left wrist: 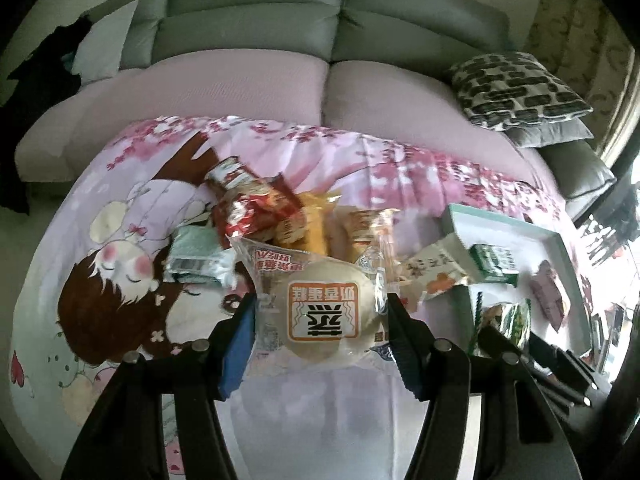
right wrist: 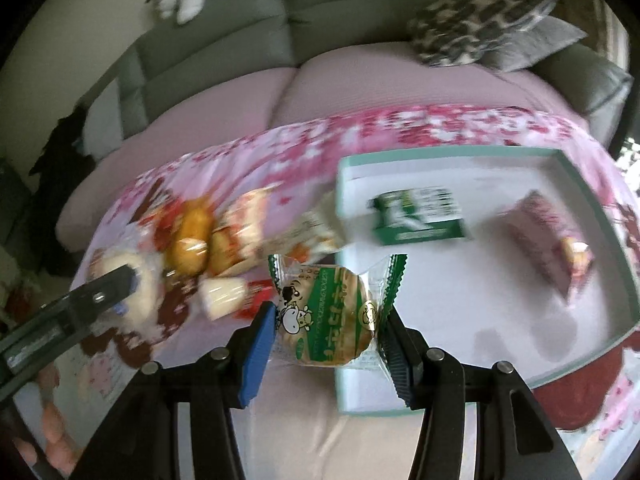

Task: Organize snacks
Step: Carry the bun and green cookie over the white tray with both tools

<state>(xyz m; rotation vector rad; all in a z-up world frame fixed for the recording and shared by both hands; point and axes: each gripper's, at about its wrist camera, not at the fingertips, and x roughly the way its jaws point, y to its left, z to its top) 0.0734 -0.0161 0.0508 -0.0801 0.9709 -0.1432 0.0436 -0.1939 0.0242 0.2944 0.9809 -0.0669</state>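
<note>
left wrist view: the left tongs are closed on a round pale steamed cake in a clear wrapper with an orange label, a pad pressing each side of the packet. the packet hangs above a pink floral cloth spread over the surface. just beyond it lies a heap of snacks: red packets, a yellow-orange one and clear-wrapped pastries, with a pale green packet at the heap's left edge. to the right stands a shallow box with a teal rim and white floor; a green carton and a purple packet lie inside it. a cream packet leans against the box's left wall. the right tongs show at the lower right, gripping a green-edged wrapper. behind everything is a grey sofa with a black-and-white patterned cushion. right wrist view: the right tongs are closed on a round biscuit in a clear wrapper with green printing, a cow drawing and zigzag green ends; it hangs over the box's near left corner. inside the box the green carton sits towards the far left and the purple packet further right, well apart. the blurred heap of snacks lies on the cloth to the left, and the left tongs reach in from the left edge with the pale cake against them.
</note>
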